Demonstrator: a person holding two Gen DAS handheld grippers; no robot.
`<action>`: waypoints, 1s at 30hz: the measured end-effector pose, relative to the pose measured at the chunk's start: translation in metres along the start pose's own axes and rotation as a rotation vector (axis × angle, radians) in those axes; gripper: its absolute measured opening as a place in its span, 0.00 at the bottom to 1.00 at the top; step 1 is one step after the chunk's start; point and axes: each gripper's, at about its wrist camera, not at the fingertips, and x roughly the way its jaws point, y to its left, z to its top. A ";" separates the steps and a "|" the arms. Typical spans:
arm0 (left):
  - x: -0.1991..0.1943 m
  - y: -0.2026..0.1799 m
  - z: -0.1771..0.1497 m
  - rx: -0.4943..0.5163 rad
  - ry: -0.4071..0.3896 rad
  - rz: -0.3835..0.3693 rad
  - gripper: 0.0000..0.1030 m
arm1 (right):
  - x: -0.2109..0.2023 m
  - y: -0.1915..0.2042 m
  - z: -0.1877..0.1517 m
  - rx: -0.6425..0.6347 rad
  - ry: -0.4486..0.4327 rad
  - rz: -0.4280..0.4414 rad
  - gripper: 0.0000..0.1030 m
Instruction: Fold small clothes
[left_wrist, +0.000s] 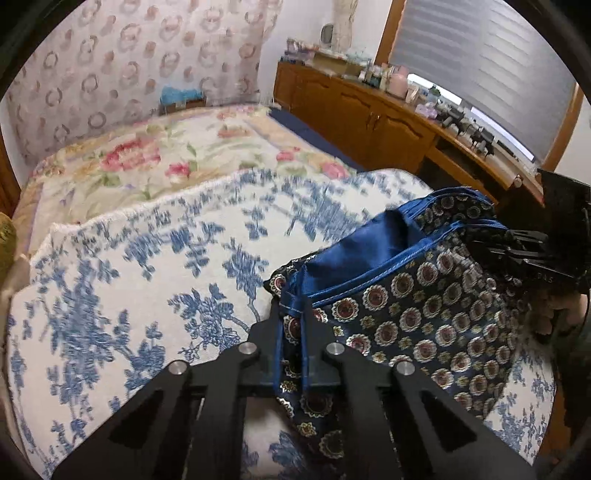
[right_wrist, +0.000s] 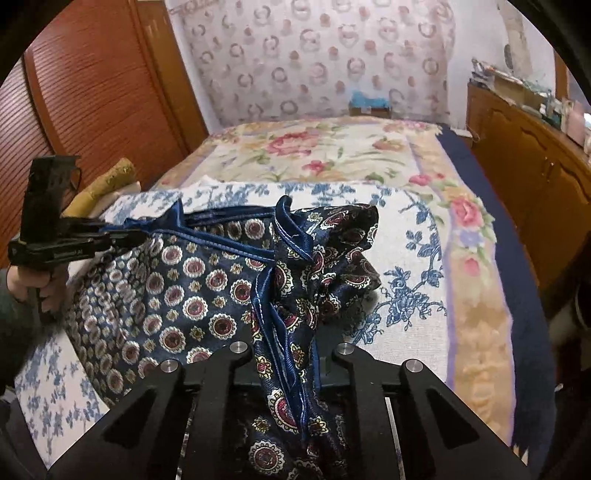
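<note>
A small navy garment (left_wrist: 424, 306) with round red-and-white medallions and blue piping hangs between my two grippers above the bed. My left gripper (left_wrist: 293, 314) is shut on one piped edge of it. My right gripper (right_wrist: 291, 325) is shut on the other bunched edge of the garment (right_wrist: 192, 280). The right gripper also shows in the left wrist view (left_wrist: 517, 247) at the far right. The left gripper shows in the right wrist view (right_wrist: 110, 236) at the far left, held by a hand. The cloth sags between them, its blue lining showing.
Below lies a white blanket with blue flowers (left_wrist: 147, 277) on a bed with a pink rose cover (right_wrist: 325, 147). A wooden cabinet with clutter (left_wrist: 388, 110) runs along the right. A wooden slatted door (right_wrist: 92, 92) stands left of the bed.
</note>
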 end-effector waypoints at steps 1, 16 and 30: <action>-0.005 -0.003 0.000 0.002 -0.013 -0.002 0.03 | -0.004 0.001 0.000 0.003 -0.014 0.000 0.11; -0.134 0.016 -0.016 -0.014 -0.255 0.086 0.03 | -0.040 0.066 0.049 -0.073 -0.193 0.036 0.10; -0.221 0.088 -0.051 -0.109 -0.391 0.261 0.03 | 0.006 0.174 0.131 -0.261 -0.220 0.180 0.10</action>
